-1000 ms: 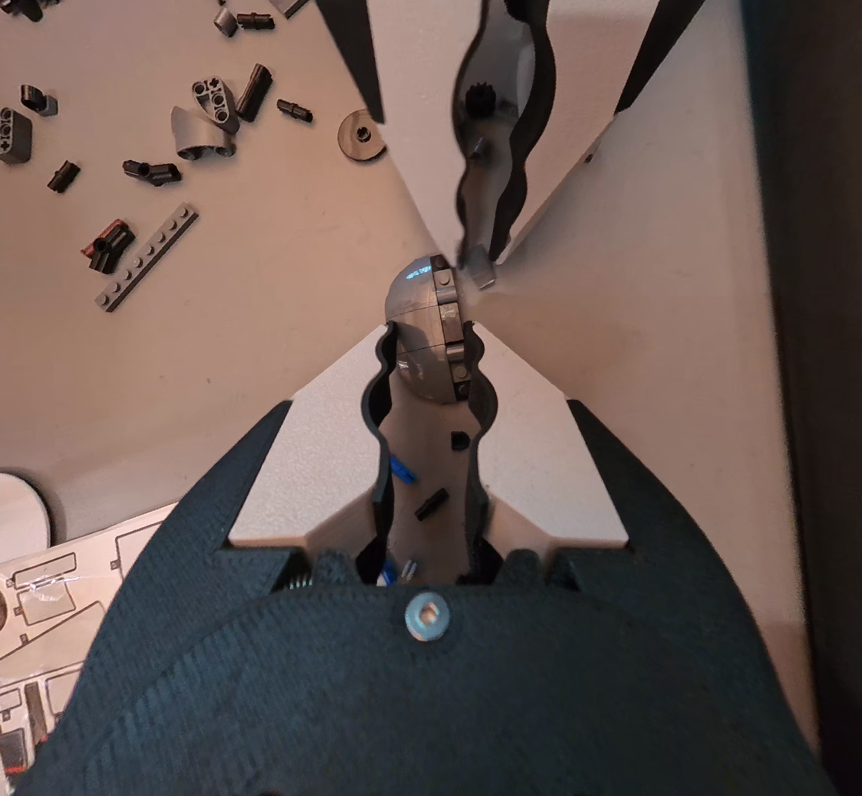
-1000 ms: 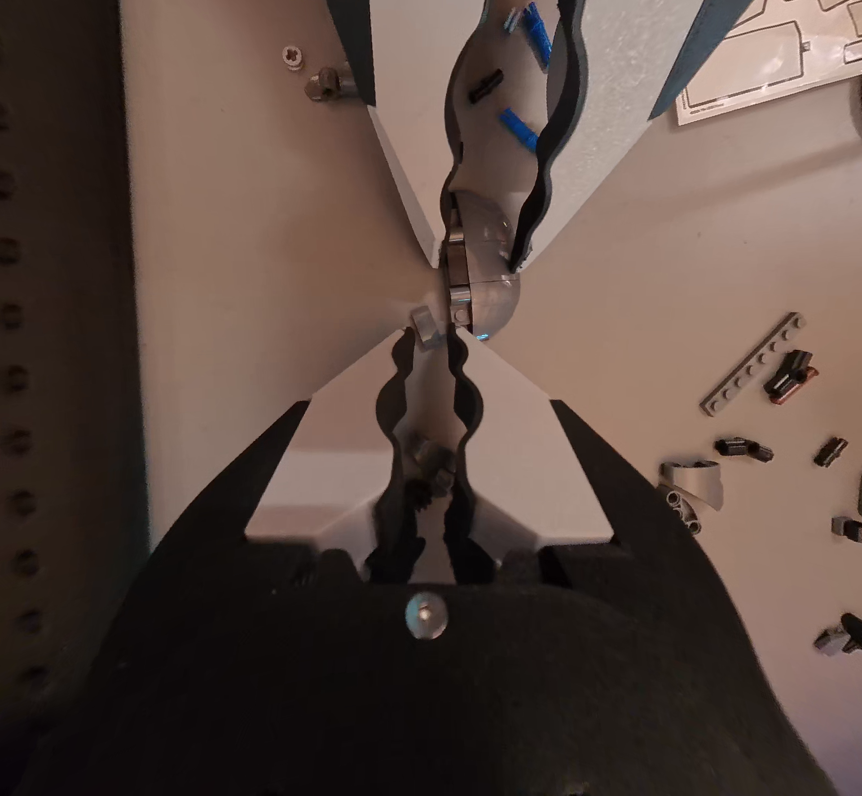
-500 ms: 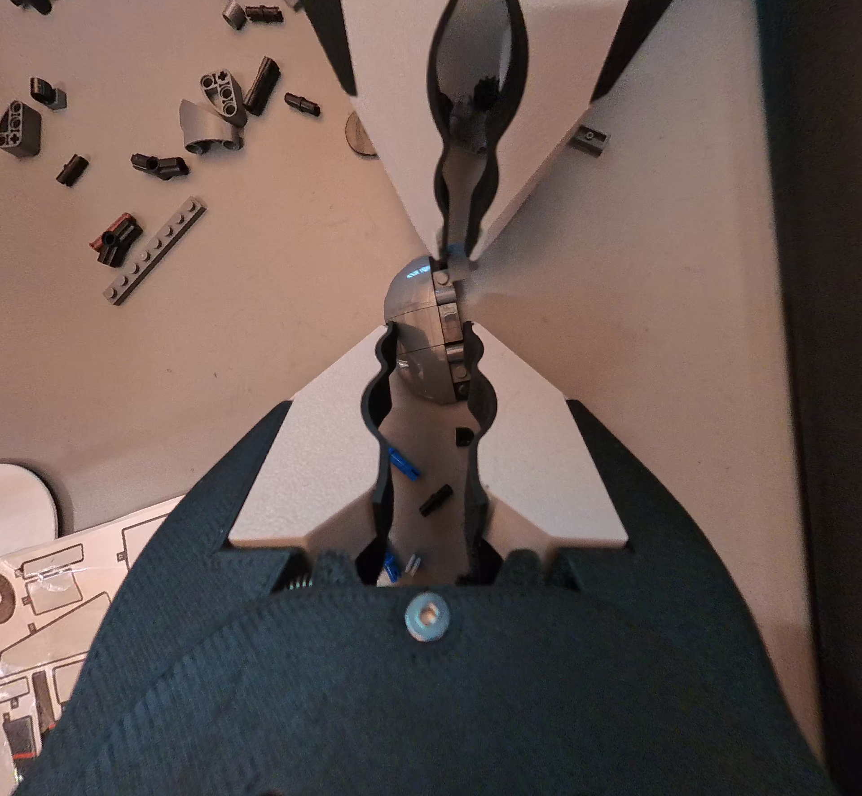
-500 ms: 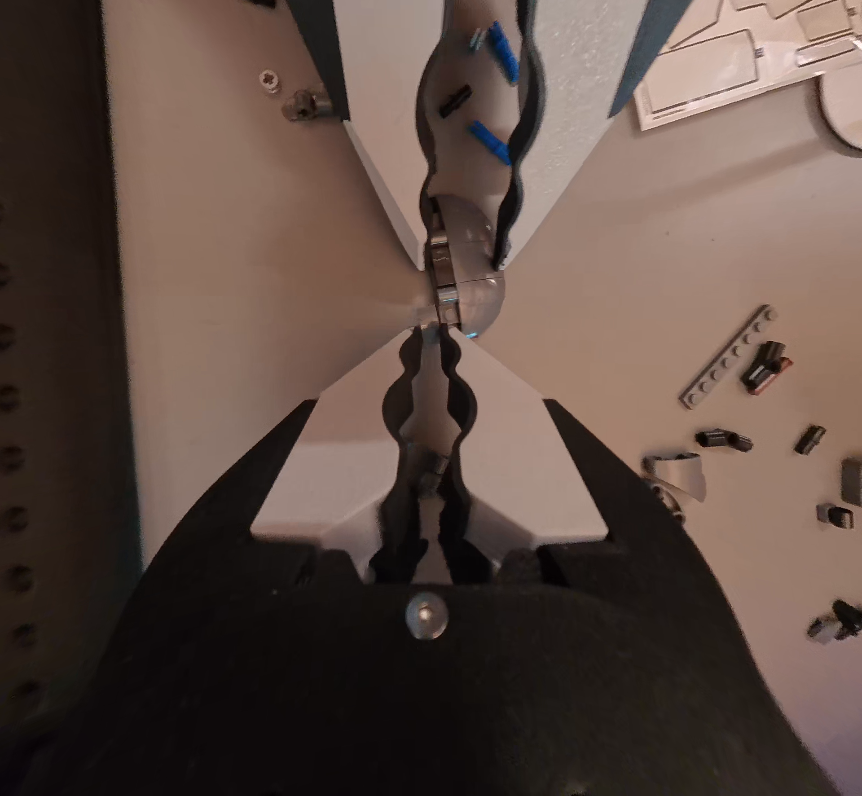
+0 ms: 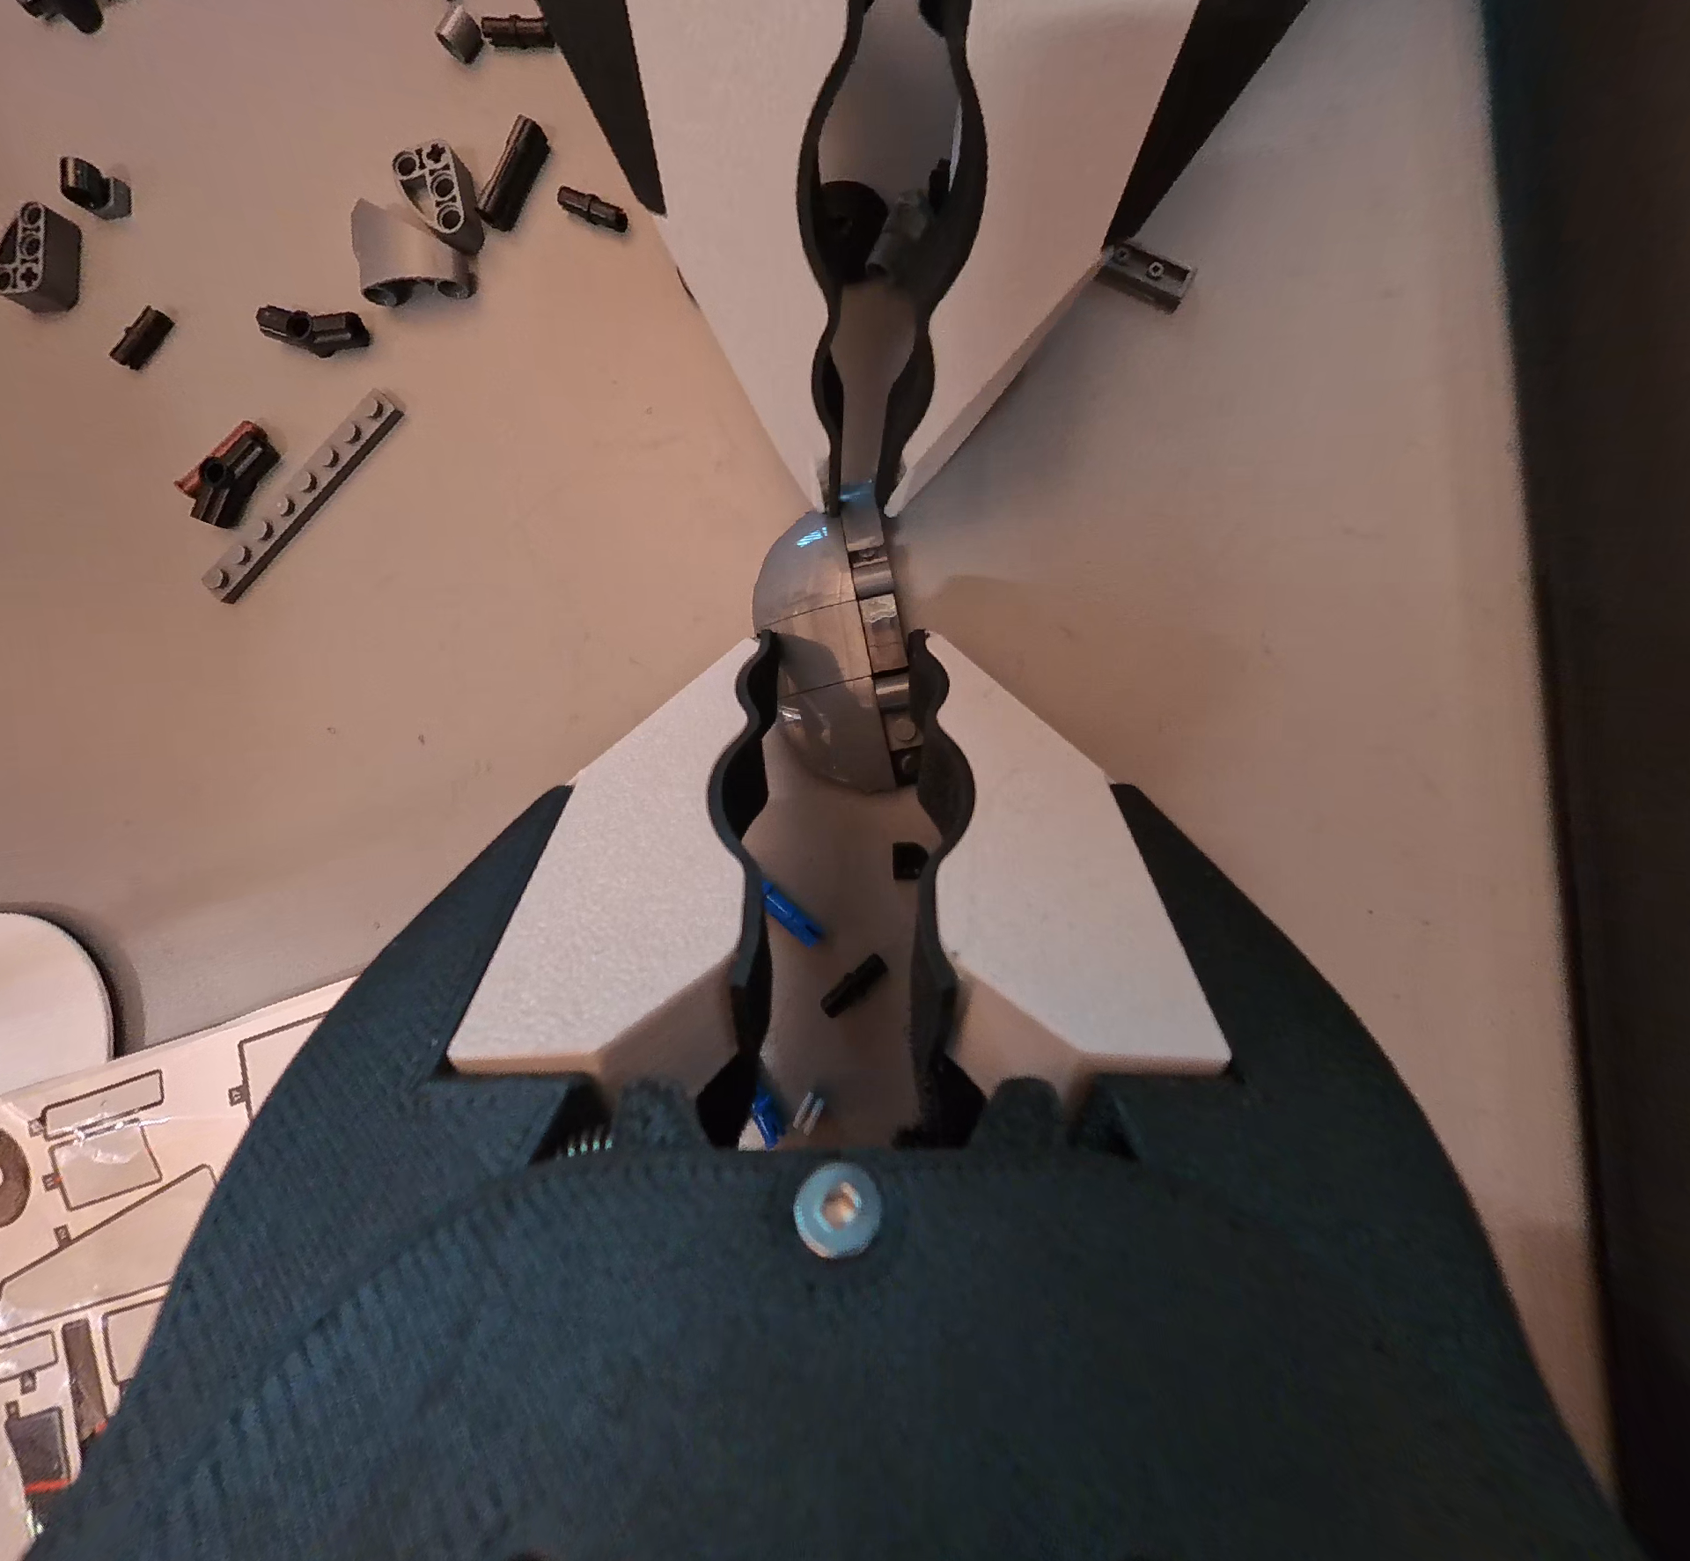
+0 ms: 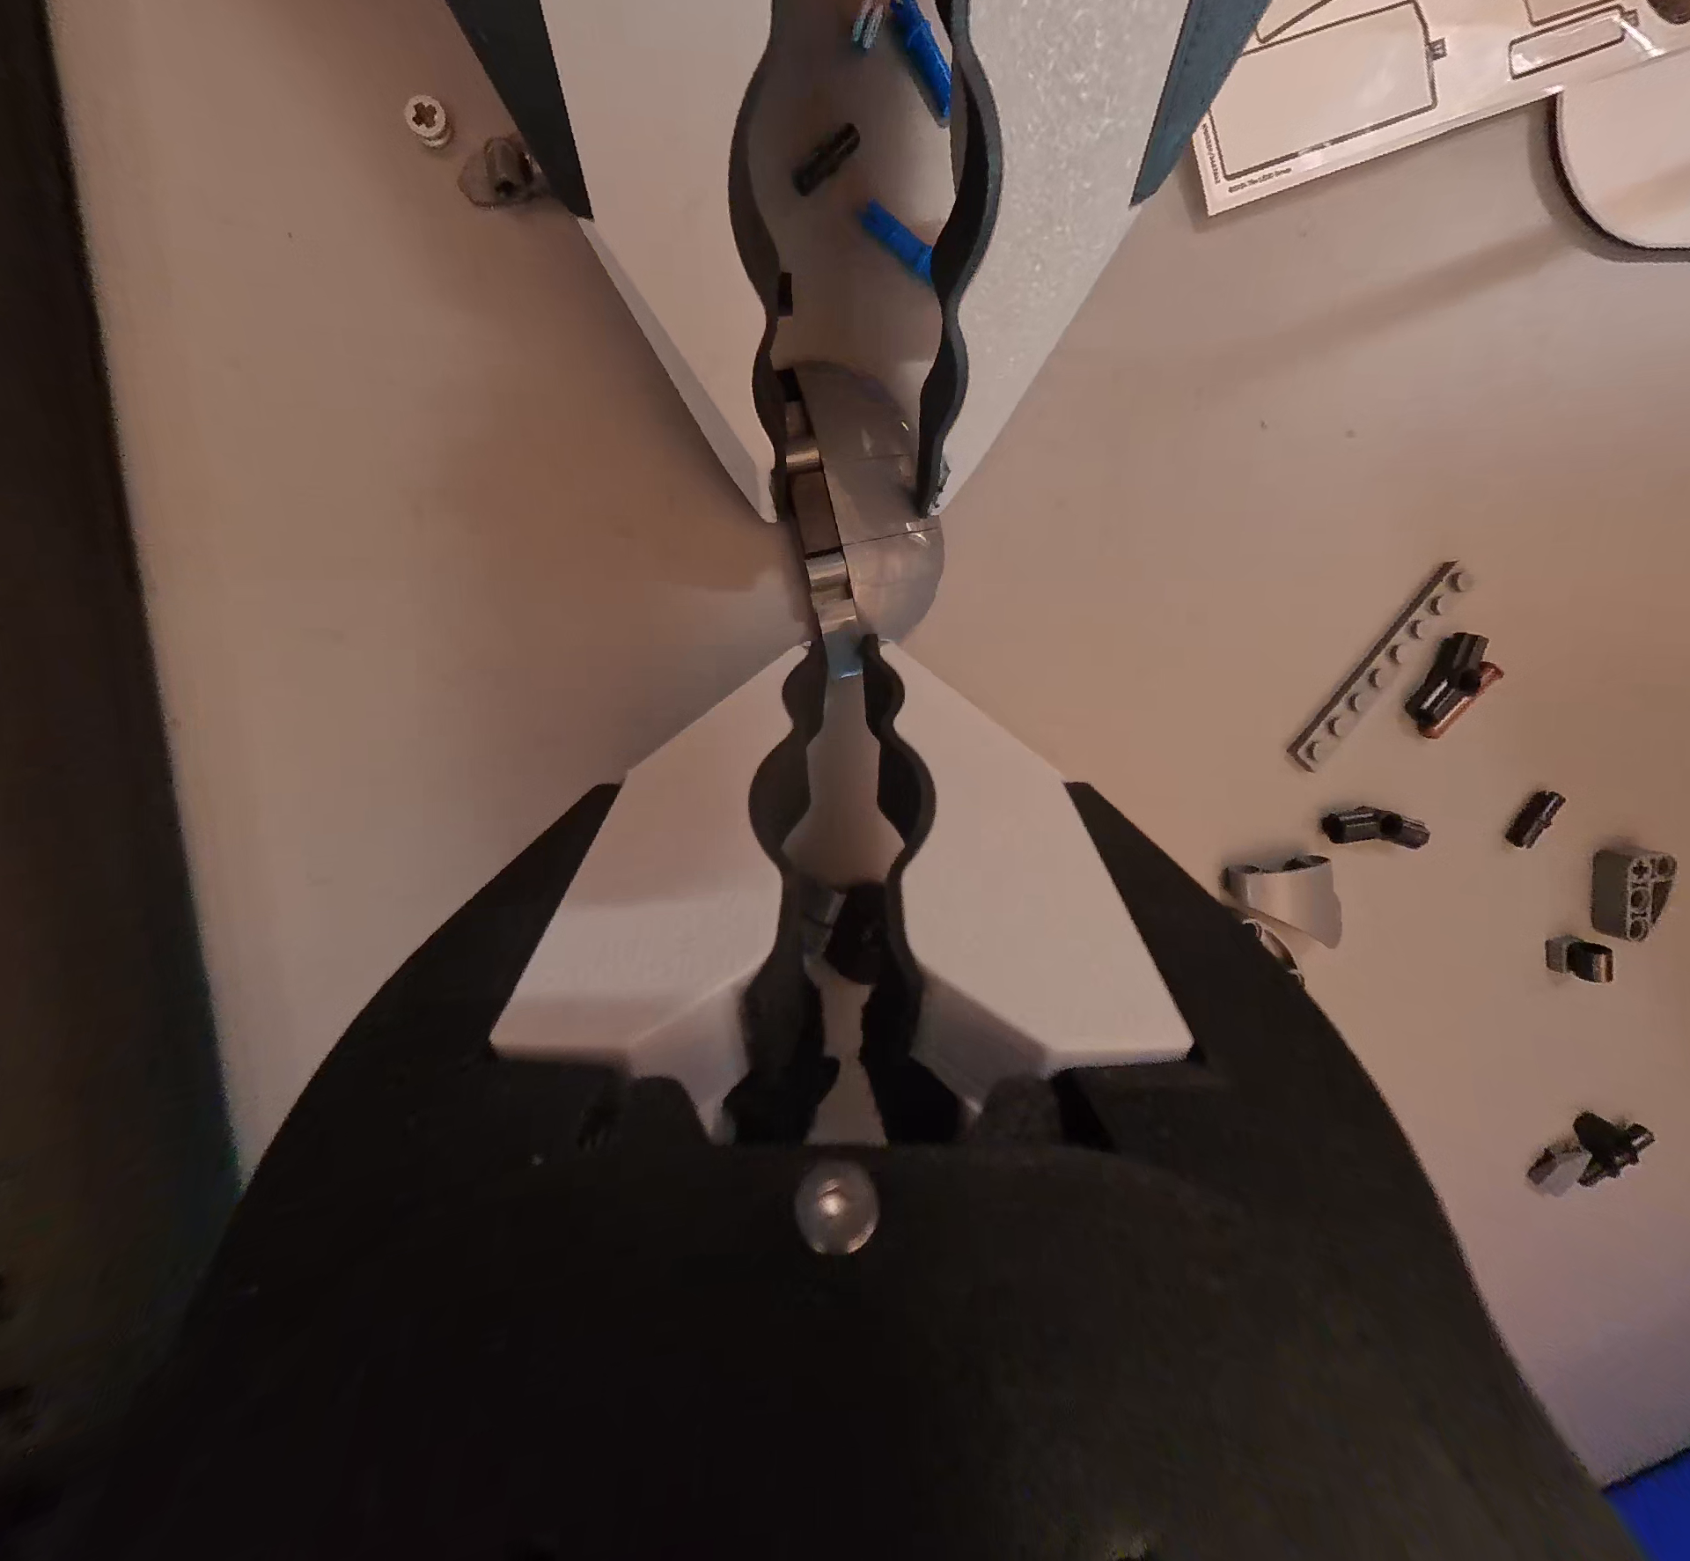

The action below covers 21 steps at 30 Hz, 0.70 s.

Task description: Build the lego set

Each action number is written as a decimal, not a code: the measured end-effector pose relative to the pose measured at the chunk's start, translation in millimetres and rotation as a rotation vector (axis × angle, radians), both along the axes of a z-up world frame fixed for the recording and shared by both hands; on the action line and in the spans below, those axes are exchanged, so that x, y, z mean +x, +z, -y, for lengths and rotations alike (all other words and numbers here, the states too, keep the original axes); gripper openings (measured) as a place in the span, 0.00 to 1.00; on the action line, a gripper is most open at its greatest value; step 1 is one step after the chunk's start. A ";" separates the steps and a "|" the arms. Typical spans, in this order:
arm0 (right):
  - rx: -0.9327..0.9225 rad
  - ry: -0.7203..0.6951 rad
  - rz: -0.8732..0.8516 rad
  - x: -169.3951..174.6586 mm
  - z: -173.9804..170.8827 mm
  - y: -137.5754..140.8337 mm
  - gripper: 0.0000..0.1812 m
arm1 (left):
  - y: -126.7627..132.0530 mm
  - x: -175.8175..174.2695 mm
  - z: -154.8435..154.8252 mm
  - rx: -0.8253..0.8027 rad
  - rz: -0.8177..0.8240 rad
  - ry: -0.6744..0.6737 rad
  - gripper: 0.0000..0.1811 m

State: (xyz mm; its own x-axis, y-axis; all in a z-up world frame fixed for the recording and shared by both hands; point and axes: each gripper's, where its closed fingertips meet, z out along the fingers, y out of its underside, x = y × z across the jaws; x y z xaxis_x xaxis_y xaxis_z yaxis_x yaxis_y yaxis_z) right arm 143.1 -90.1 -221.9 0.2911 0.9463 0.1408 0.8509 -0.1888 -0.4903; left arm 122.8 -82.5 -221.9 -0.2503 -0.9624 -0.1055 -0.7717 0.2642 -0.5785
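- While both grippers meet nose to nose above it, the table [image 5: 549,694] lies pale and broad under everything, with a dark edge along one side.
- Left gripper [image 5: 837,648] — its wavy black fingers are clamped on the dome [image 5: 809,602], pinching the lower part of that grey half-sphere off the table.
- Right gripper [image 6: 837,657] comes in from the opposite side; its tips are nearly together and pinch a small pale piece [image 6: 841,657] that touches the dome's flat studded rim.
- A sticker sheet [image 5: 82,1151] lies at the table's near-left corner in the left wrist view, beside a white round object [image 5: 46,987].
- A long grey plate [image 5: 302,497] lies well apart from the dome, just beside a black connector [image 5: 224,474].
- A curved grey panel [image 5: 402,259] rests among loose beams and pins farther out.
- Blue pins [image 5: 791,913] and a black pin [image 5: 852,985] lie on the table — seen between the left gripper's fingers.
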 end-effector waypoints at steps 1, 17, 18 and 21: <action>0.001 -0.001 0.001 -0.1 -0.1 0.0 0.04 | 0.0 0.0 0.1 0.000 0.000 0.000 0.15; 0.007 -0.031 0.047 -1.3 -1.4 0.3 0.05 | 0.1 0.0 -0.1 0.000 -0.001 0.001 0.15; 0.006 -0.034 0.050 -1.4 -1.5 0.3 0.05 | 0.1 0.1 -0.1 0.001 -0.001 0.001 0.15; 0.001 -0.040 0.061 -1.4 -2.2 0.2 0.05 | 0.1 0.1 -0.2 0.002 -0.002 0.001 0.15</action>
